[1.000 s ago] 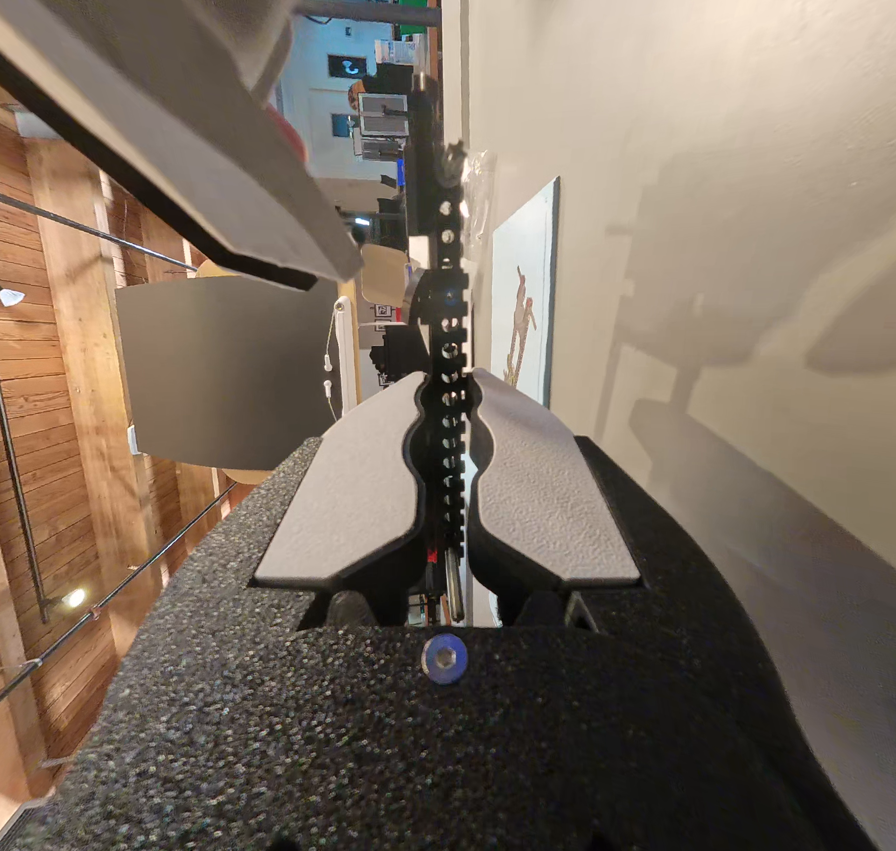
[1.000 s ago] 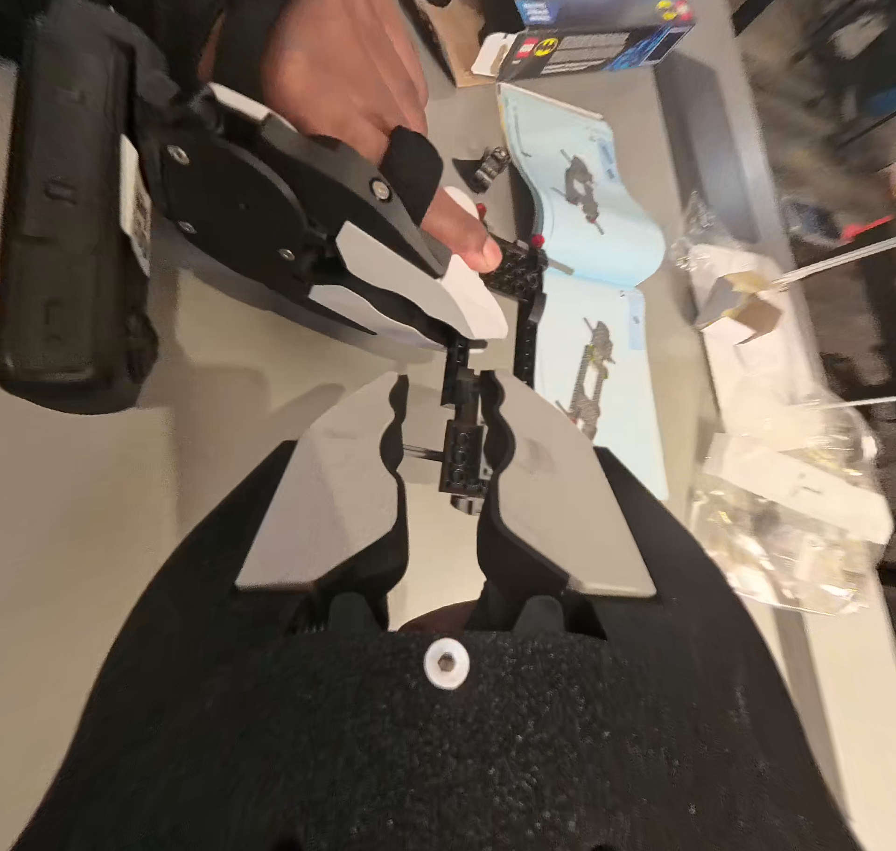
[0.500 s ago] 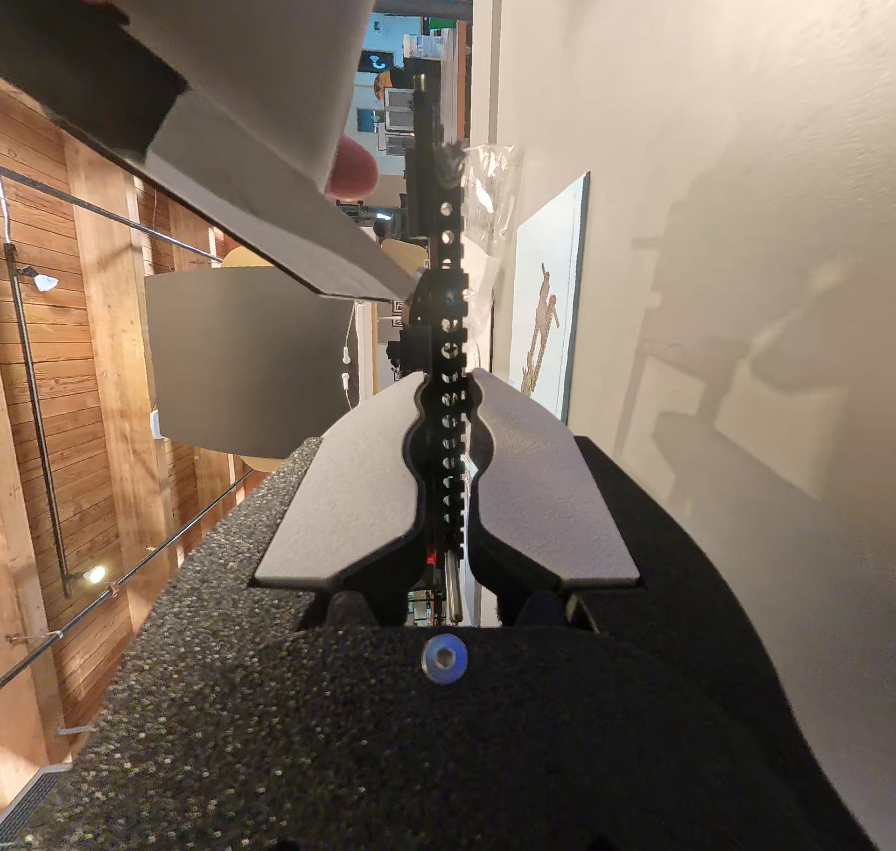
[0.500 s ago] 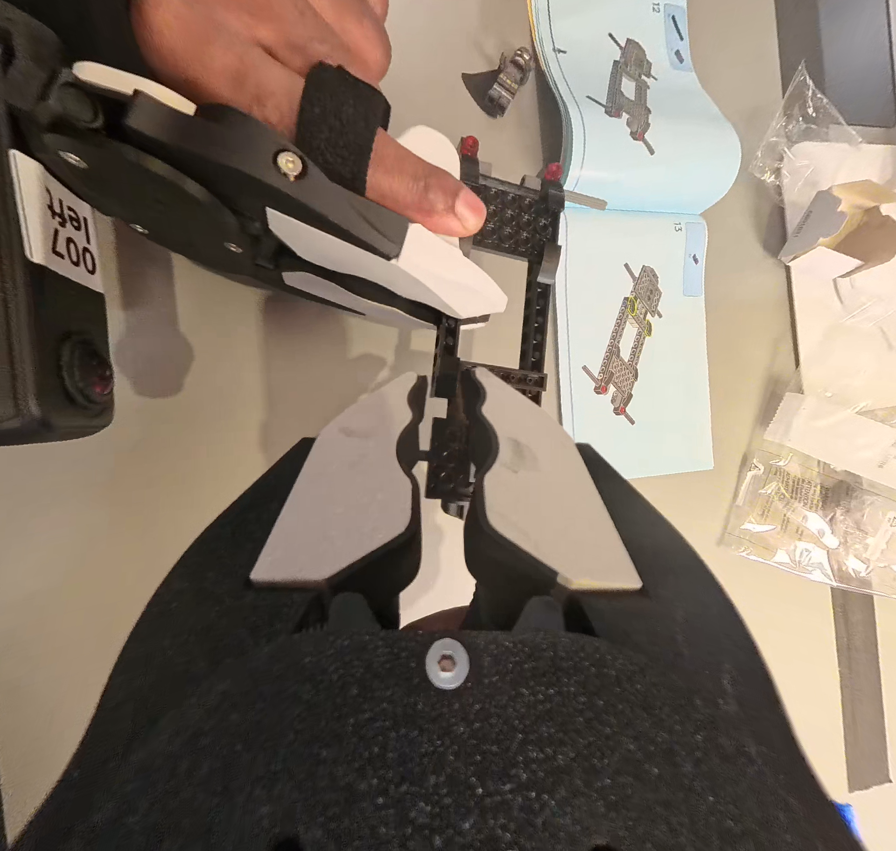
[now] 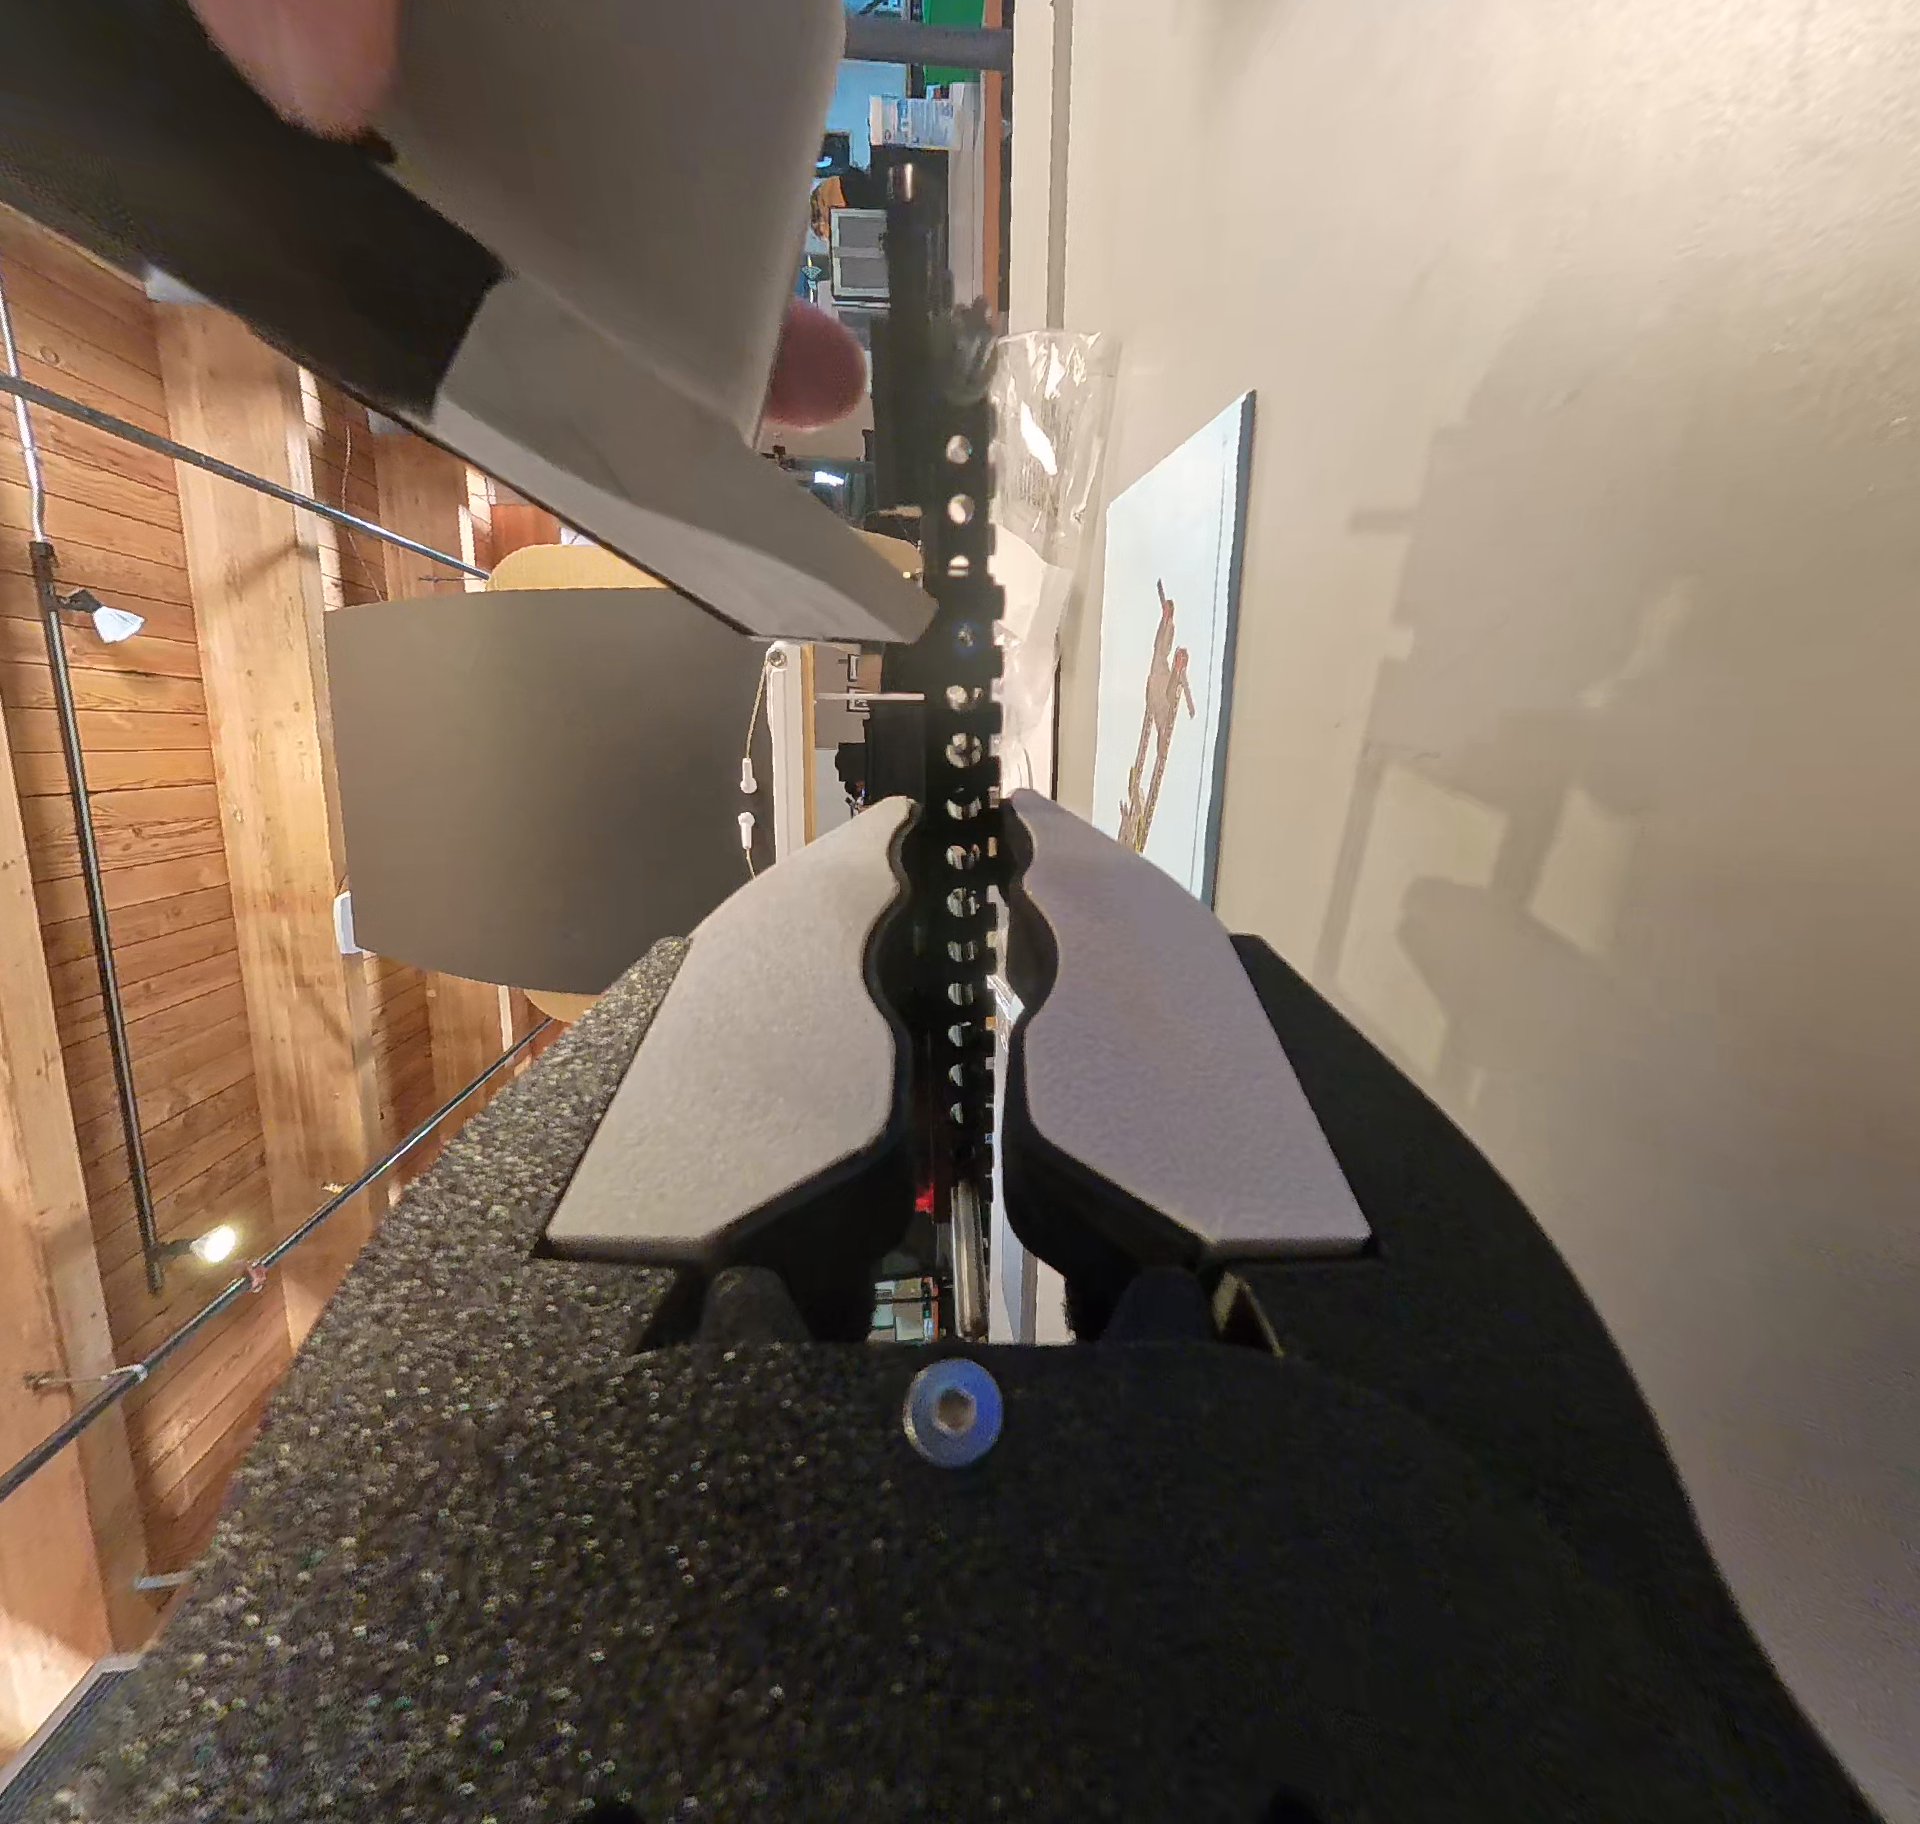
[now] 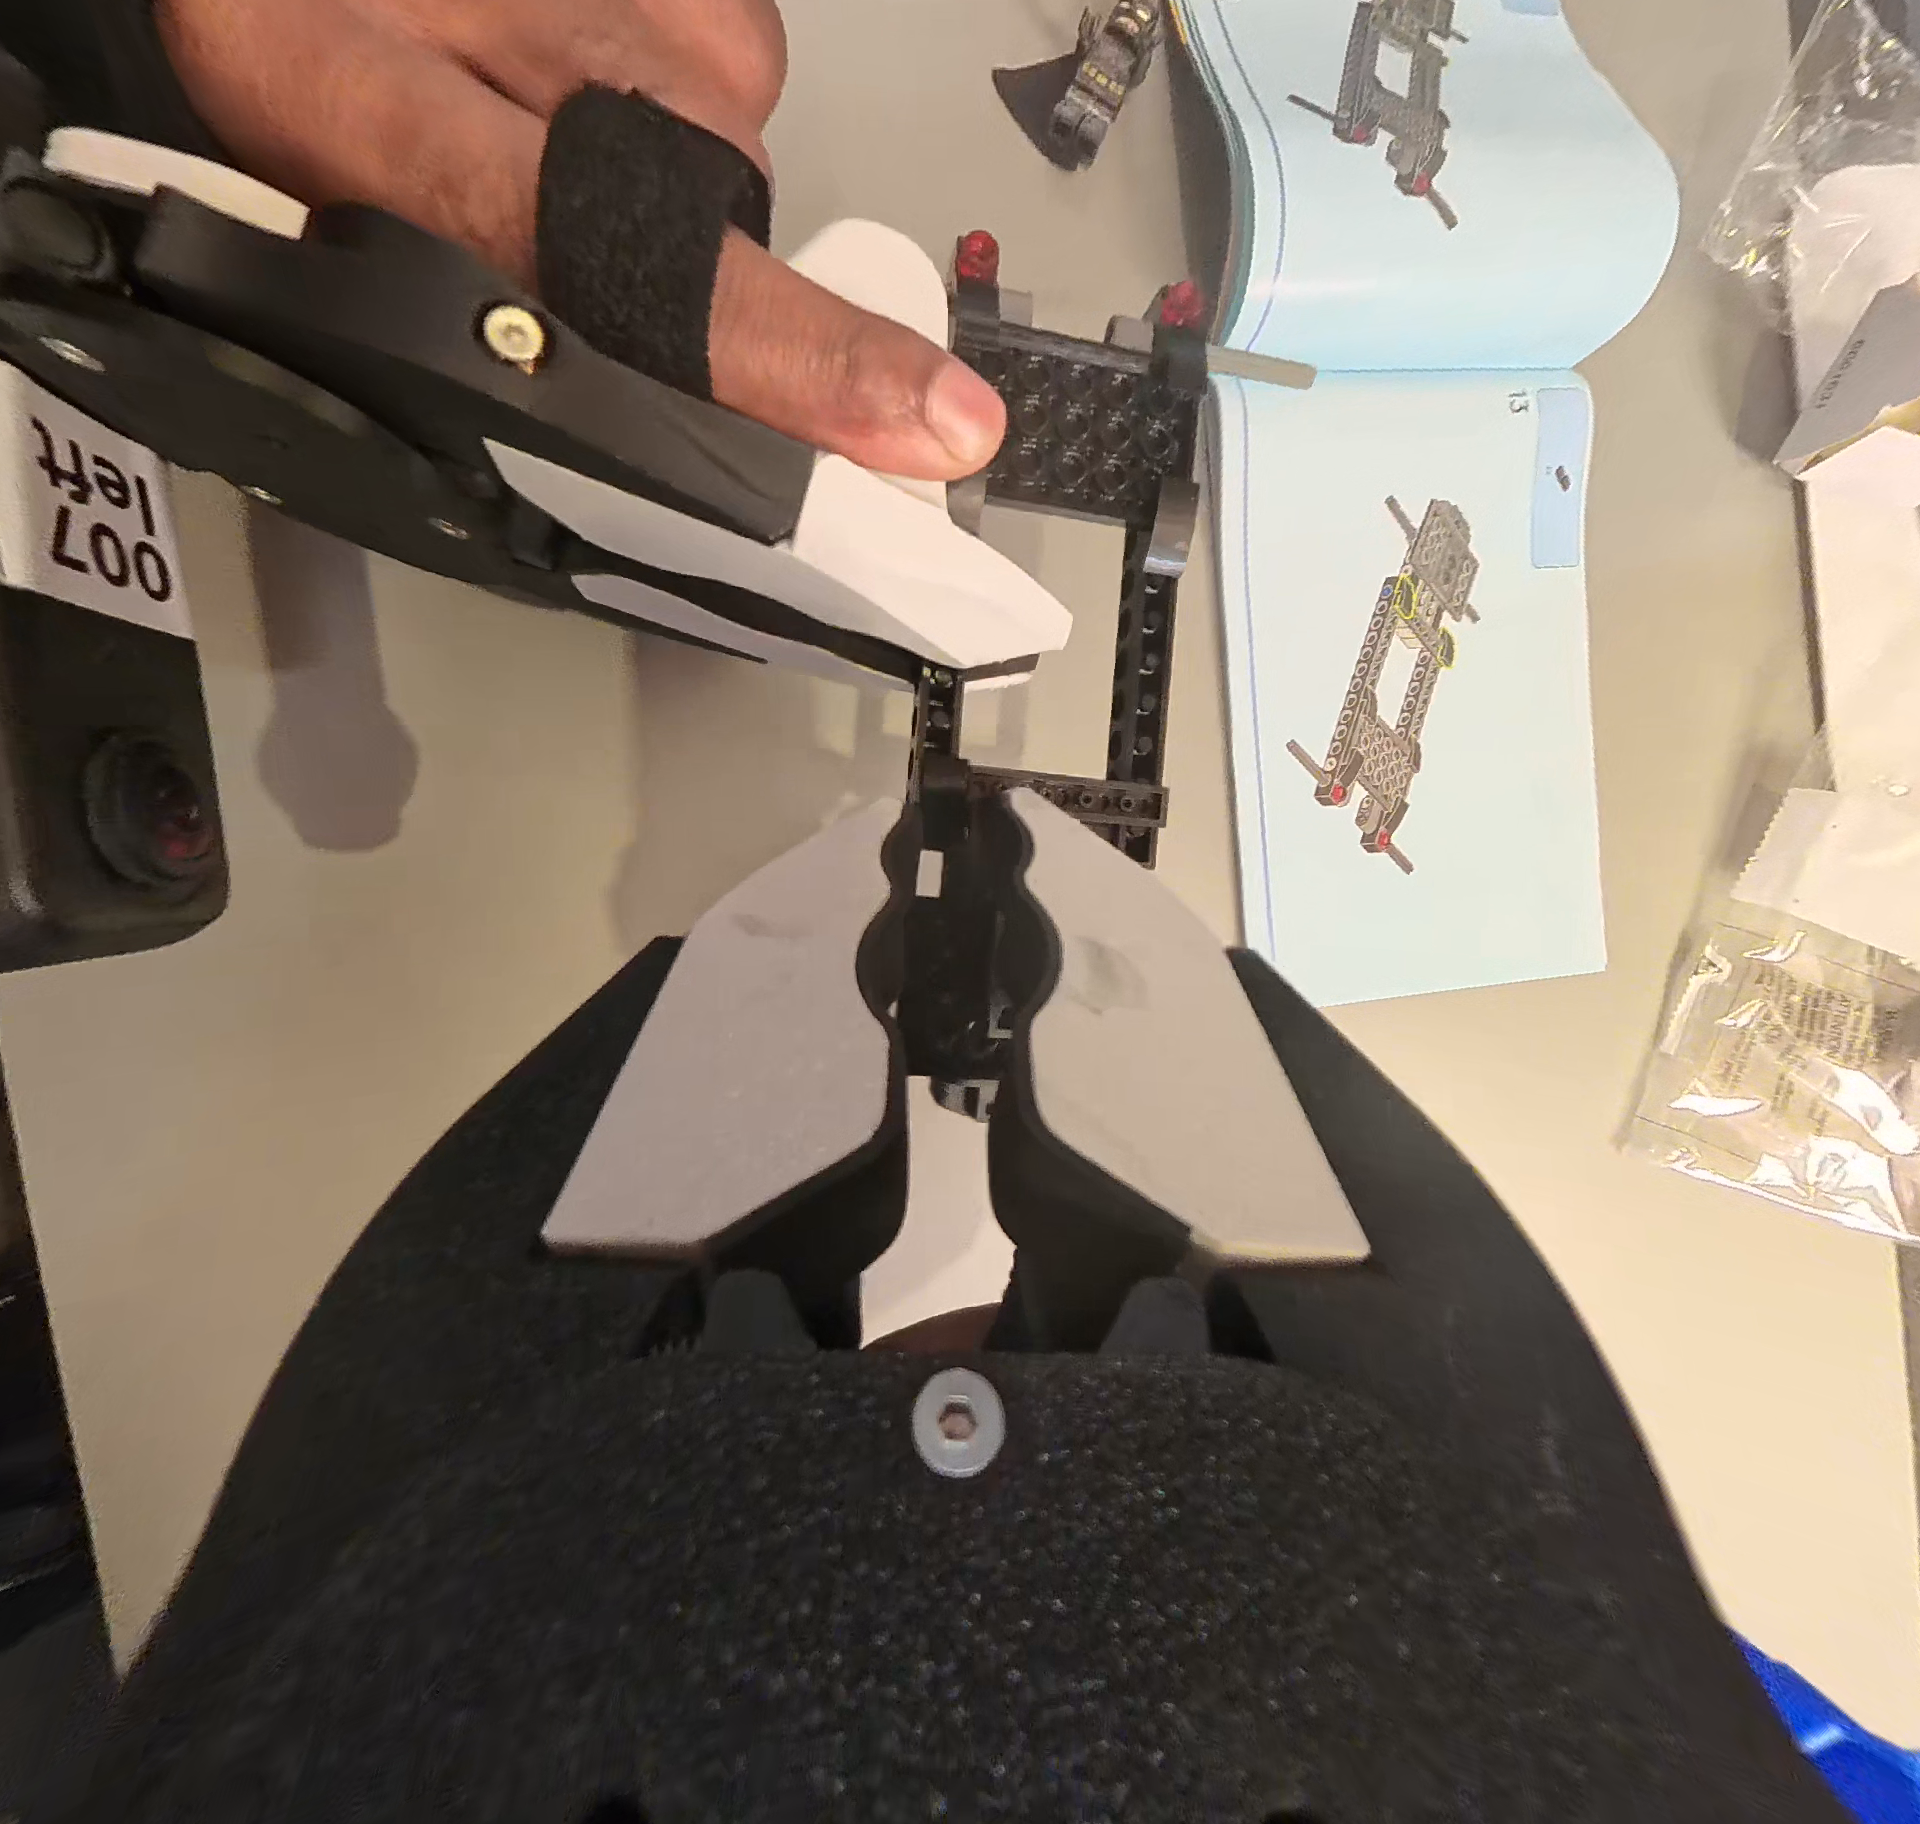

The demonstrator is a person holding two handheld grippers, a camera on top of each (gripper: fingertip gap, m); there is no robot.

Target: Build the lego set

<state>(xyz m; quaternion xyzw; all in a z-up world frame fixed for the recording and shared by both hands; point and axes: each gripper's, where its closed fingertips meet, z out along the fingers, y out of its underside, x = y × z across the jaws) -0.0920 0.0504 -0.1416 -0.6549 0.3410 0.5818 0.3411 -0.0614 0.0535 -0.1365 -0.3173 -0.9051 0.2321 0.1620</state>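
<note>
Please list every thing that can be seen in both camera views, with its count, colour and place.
black brick frame: one, black with red pins, held over the table.
instruction booklet: one, light blue, open, right of the frame.
minifigure: one, dark, lying above the frame.
plastic bags: several, clear, right edge.
lamp shade: one, grey, in the left wrist view.
left gripper: shut on the frame's holed beam.
right gripper: shut on a black frame part.
hand: one, on the left gripper.

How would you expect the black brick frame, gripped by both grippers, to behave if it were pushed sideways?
The black brick frame is an open rectangle of thin holed beams, so it probably racks or pops apart under side load. It looks light. The left gripper and right gripper clamp narrow beams, so it may pivot.
</note>
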